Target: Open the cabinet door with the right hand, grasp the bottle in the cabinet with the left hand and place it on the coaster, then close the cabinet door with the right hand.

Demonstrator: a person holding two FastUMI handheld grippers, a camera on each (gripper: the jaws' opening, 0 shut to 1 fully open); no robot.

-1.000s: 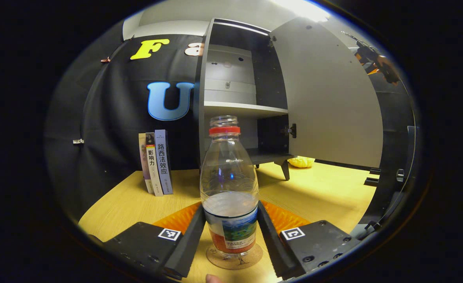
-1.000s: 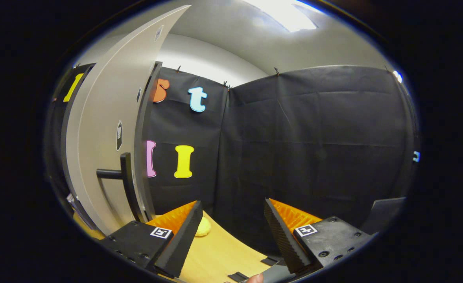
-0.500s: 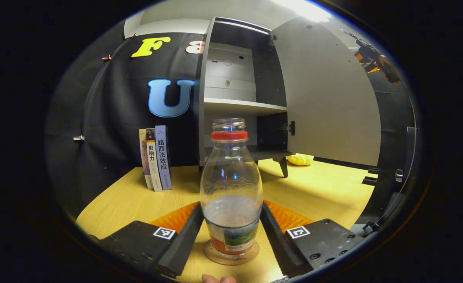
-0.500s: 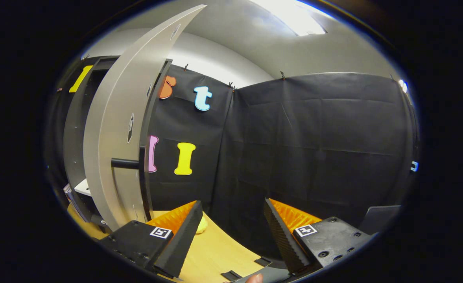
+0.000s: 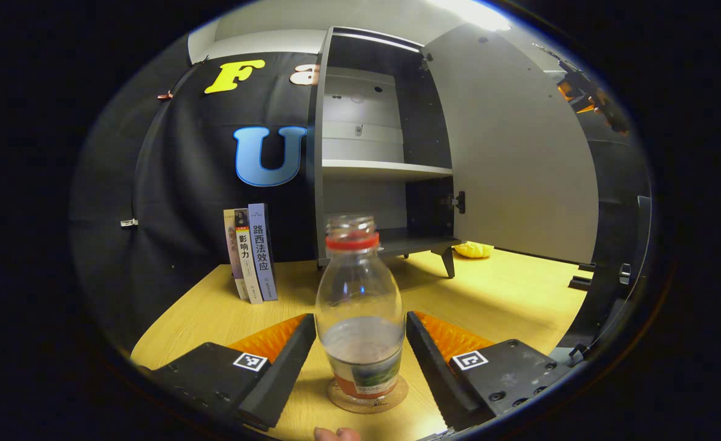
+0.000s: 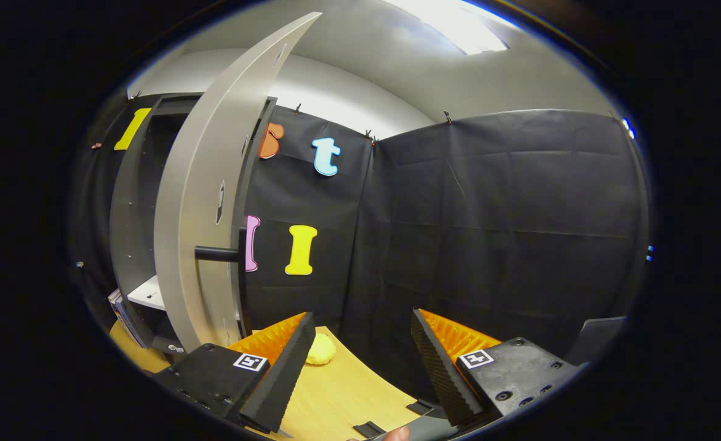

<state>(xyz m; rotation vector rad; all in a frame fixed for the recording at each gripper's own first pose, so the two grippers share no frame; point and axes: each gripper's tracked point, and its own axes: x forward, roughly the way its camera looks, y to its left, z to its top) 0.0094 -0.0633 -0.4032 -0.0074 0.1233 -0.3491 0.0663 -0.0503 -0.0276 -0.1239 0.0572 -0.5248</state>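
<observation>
My left tongs are open around the water bottle standing on its coaster, and my right tongs hang wide open beside the open cabinet door.

Left gripper: two wedge-shaped fingers are tapering forward from boxy housings, each housing carrying a square black-and-white marker tag and small round screws, with ridged panels showing behind the fingers. Right gripper: the same build is showing, its inner finger faces finely ribbed, a square tag sitting on each housing. A fingertip is peeking in at the bottom edge of each view.
</observation>
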